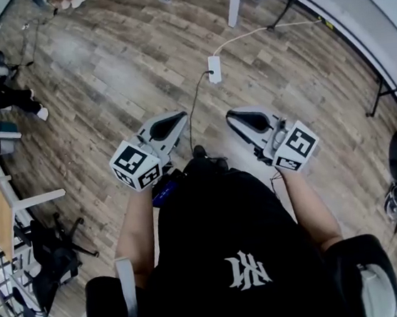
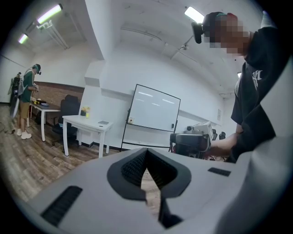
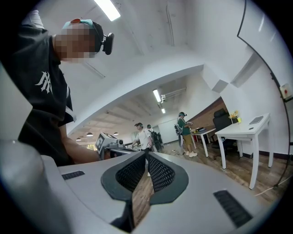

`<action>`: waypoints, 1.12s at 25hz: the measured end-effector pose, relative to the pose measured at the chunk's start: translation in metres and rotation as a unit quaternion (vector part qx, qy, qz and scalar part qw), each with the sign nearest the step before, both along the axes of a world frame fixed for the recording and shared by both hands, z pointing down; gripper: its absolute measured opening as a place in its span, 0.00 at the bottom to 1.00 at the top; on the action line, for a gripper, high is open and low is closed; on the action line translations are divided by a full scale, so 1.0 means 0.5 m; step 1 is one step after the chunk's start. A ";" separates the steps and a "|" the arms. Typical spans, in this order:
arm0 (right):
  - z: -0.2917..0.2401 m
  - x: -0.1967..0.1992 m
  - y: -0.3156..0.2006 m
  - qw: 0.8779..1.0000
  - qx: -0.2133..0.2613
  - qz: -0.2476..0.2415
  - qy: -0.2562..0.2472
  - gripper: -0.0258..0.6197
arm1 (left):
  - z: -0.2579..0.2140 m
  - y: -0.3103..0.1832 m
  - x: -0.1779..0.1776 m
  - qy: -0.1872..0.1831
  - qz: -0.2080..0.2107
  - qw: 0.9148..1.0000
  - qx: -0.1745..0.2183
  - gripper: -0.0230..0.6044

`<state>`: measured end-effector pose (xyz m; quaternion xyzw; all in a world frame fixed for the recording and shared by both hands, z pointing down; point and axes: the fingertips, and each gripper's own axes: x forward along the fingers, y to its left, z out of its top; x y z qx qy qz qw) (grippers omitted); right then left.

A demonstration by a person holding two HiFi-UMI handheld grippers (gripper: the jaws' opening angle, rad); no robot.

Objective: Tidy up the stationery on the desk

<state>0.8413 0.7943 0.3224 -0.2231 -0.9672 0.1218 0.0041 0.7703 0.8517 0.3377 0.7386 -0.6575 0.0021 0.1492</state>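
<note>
Holding the left tongs (image 1: 178, 118) and right tongs (image 1: 231, 115) pressed together on nothing, side by side over the wood floor (image 1: 102, 73) short of a white power strip (image 1: 214, 69), and facing a far white table (image 2: 77, 120) with small things (image 2: 85, 111) on its top too tiny to call stationery.

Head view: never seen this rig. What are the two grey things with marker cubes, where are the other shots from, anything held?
A person holds a two-jaw gripper in each hand: left gripper, right gripper. The head view is from a camera on the person's head, looking down. The other two are from cameras on each gripper, looking along its jaws. Both sets of jaws are shut, nothing between them. Below is only wood floor with a power strip; a white desk stands across the room.
</note>
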 end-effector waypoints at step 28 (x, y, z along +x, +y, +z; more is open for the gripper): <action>0.041 -0.290 -0.262 0.996 0.010 0.073 0.048 0.11 | 0.020 -0.209 -0.348 0.035 -0.017 0.999 0.030 0.03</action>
